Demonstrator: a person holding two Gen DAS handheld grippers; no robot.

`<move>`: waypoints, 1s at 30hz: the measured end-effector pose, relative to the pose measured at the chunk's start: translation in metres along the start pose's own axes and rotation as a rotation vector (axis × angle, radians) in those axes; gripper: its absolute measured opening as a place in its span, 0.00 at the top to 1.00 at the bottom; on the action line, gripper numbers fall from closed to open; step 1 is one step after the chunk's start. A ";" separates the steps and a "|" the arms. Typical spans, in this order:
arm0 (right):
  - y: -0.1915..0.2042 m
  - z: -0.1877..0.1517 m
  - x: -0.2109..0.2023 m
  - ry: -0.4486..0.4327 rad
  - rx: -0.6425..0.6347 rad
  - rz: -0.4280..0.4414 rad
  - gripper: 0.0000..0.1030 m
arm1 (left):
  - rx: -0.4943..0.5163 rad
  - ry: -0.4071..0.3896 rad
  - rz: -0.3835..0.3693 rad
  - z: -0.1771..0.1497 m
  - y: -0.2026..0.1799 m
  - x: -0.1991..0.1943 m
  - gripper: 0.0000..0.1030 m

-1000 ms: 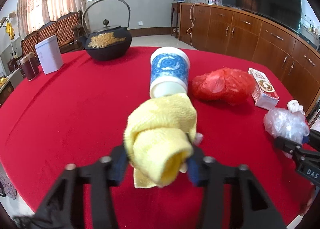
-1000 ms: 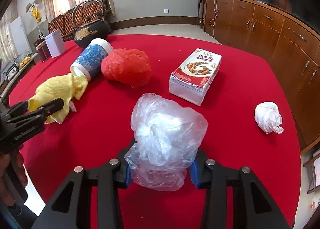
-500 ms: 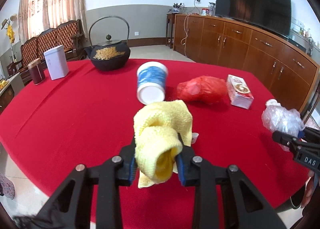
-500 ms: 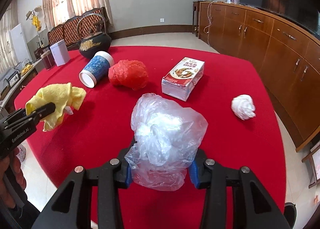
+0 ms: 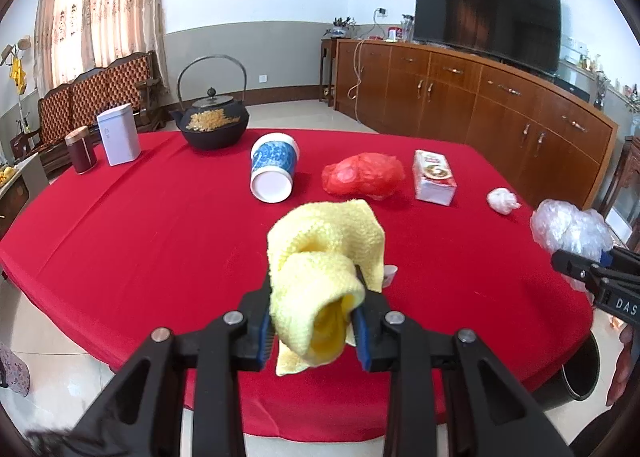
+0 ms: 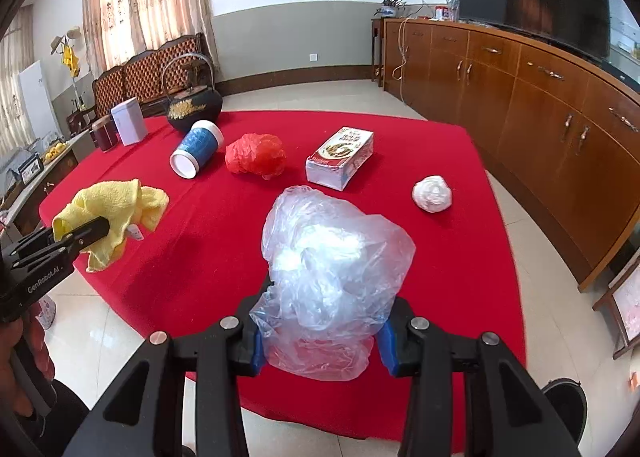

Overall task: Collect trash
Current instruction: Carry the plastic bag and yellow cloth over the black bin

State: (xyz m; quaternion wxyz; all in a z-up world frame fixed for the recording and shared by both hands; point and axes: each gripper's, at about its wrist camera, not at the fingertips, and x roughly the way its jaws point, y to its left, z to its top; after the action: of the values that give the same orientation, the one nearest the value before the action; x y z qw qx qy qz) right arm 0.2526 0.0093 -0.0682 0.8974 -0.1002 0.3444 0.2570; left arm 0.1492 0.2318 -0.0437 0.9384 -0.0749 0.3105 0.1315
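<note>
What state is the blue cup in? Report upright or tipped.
Tipped: the blue cup lies on its side on the red tablecloth, white end toward the camera.

The left gripper [image 5: 314,327] clamps a bunched yellow cloth [image 5: 324,269] above the near edge of the red table [image 5: 140,225]. Beyond the cloth, a blue-and-white cup [image 5: 274,171] lies on its side. Right of the cup lie a red plastic bag [image 5: 364,176], a printed carton [image 5: 434,177] and a white wad [image 5: 503,200]. Left of the cup stands a black kettle [image 5: 214,125].
</note>
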 end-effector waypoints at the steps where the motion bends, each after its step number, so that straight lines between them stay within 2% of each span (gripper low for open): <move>1: -0.001 -0.002 -0.005 -0.005 0.000 -0.004 0.56 | 0.004 -0.004 -0.006 -0.003 -0.003 -0.004 0.68; 10: -0.019 -0.035 -0.062 -0.042 0.035 -0.061 0.56 | 0.038 -0.014 -0.095 -0.026 -0.044 -0.036 0.68; 15: -0.036 -0.054 -0.090 -0.052 0.067 -0.108 0.56 | 0.064 -0.006 -0.169 -0.034 -0.073 -0.044 0.68; 30: -0.109 -0.104 -0.154 -0.060 0.196 -0.259 0.56 | 0.207 -0.026 -0.370 -0.035 -0.175 -0.065 0.68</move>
State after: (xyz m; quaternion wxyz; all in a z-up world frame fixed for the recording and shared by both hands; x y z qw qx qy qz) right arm 0.1545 -0.1801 -0.0422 0.9383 -0.0479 0.3253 0.1073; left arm 0.1308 0.0439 -0.0225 0.9532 -0.0321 0.2911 -0.0747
